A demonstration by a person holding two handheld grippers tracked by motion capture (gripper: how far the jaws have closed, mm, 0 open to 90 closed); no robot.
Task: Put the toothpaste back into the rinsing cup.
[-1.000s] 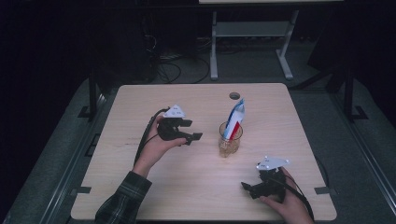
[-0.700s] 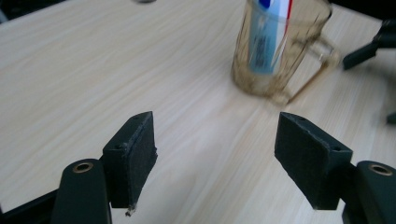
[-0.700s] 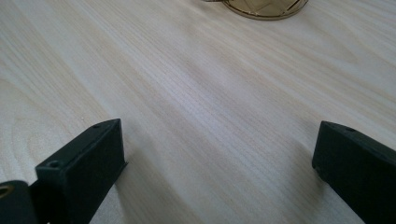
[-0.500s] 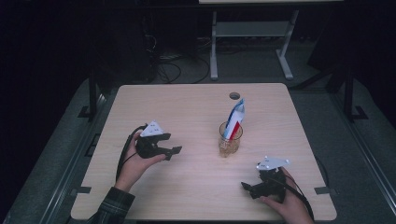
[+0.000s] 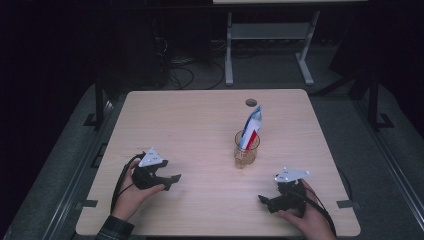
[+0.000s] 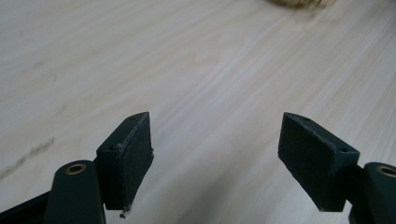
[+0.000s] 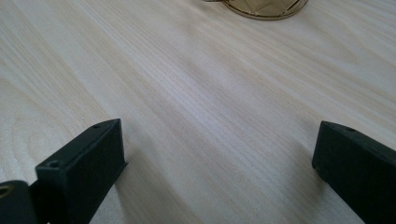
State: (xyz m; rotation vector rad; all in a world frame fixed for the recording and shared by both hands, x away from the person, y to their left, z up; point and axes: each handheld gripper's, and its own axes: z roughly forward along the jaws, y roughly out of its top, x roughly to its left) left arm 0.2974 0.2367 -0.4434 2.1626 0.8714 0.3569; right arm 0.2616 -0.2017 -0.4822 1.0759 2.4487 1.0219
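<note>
With both claws, left [image 5: 172,179] and right [image 5: 263,199], gaping empty on the surface [image 5: 190,125], approach the glass cup [image 5: 246,149] low, avoiding its tube [image 5: 251,126].

both grippers, left [image 5: 172,179] and right [image 5: 264,200], low, fingers spread apart.

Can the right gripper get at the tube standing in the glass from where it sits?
Probably yes. The right gripper is open, low on the table, and bare wood lies between it and the glass holding the tube.
</note>
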